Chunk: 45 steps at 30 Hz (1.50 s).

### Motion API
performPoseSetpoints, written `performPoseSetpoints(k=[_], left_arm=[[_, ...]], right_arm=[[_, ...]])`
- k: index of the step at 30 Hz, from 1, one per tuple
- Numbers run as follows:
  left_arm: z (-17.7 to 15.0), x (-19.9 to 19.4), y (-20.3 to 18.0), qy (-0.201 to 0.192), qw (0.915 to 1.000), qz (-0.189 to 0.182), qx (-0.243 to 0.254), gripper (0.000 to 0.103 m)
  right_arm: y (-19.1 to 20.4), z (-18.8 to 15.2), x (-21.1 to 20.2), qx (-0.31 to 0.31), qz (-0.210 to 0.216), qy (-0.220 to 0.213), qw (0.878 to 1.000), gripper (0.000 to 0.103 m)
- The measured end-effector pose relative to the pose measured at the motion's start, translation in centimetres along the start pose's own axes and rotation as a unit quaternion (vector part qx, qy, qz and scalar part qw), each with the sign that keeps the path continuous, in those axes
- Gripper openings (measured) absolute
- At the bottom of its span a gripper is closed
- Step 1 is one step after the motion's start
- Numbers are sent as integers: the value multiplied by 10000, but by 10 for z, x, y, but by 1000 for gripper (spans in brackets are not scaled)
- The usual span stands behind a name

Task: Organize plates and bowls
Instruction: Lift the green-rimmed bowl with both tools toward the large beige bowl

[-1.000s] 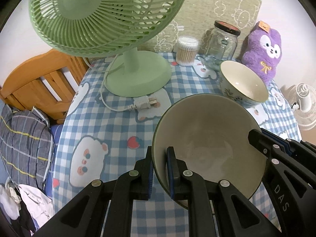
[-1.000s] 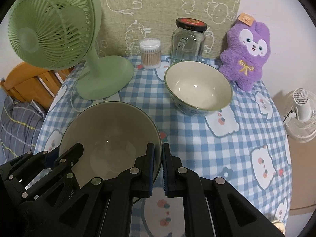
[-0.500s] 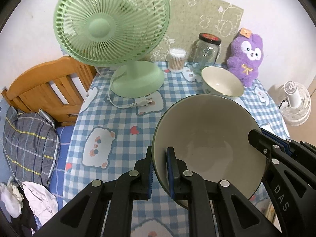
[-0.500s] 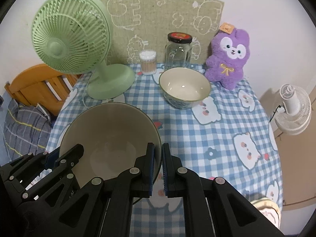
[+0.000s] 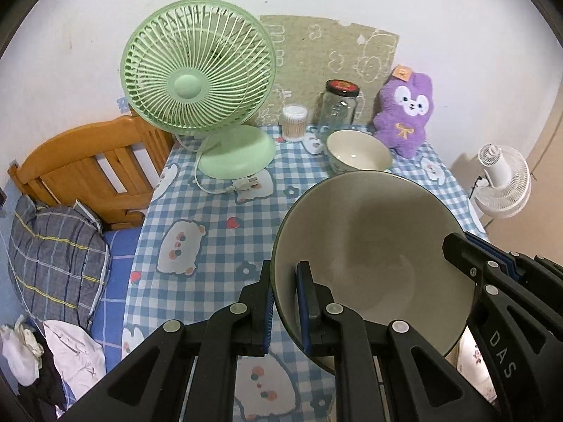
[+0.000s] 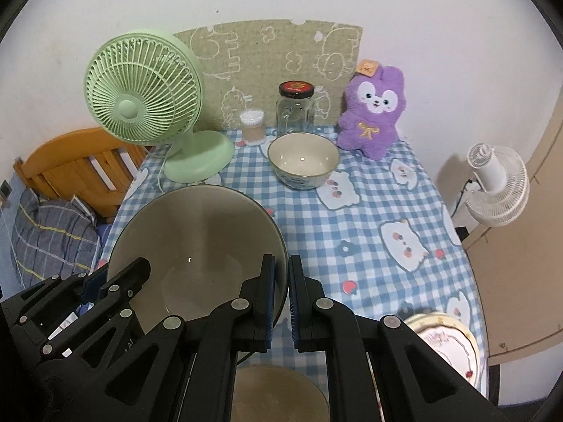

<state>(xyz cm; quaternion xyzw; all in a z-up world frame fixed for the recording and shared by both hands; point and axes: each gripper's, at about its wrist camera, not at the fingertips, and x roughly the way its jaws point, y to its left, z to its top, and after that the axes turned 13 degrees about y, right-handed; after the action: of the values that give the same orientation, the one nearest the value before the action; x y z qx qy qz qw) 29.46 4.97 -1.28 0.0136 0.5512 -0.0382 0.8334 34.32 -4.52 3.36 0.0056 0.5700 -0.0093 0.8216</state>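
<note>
While both point steeply downward, left gripper [image 5: 284, 304] and right gripper [image 6: 280, 295] pinch the grey bowl's [image 5: 366, 246] opposite rims.

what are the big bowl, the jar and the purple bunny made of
Big bowl: looks like glazed ceramic, smooth grey-beige inside with a dark rim.
Jar: clear glass, see-through with glints; the dark lid is probably metal.
Purple bunny: plush fabric, fuzzy matte pile.

Patterned plate [image 6: 454, 348] part-hidden behind right tool; jar label unreadable.
</note>
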Motion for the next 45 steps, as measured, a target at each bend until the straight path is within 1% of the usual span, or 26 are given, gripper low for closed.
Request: performPoseSetpoints(k=[10, 14, 21, 26, 29, 39, 45], left_arm=[[-29, -24, -14, -53, 10000, 56, 3, 9], [-43, -24, -18, 35, 9999, 41, -85, 9], [-65, -12, -26, 240, 9996, 2, -166, 9], [-81, 1, -28, 382, 9991, 27, -200, 9], [-88, 6, -28, 459, 9986, -69, -234, 9], [-101, 27, -30, 665, 9976, -13, -214, 9], [-106, 37, -34, 788, 9968, -55, -150, 9]], right_arm=[[-14, -32, -23, -56, 41, 28, 10000, 10], [-18, -44, -24, -110, 46, 104, 9999, 10], [-25, -67, -13, -164, 30, 302, 9994, 10], [-28, -81, 2, -184, 67, 526, 9984, 10], [-31, -87, 10, -124, 79, 648, 9978, 10], [-31, -101, 29, -156, 55, 865, 9961, 10], [-37, -105, 39, -109, 13, 996, 9950, 10]])
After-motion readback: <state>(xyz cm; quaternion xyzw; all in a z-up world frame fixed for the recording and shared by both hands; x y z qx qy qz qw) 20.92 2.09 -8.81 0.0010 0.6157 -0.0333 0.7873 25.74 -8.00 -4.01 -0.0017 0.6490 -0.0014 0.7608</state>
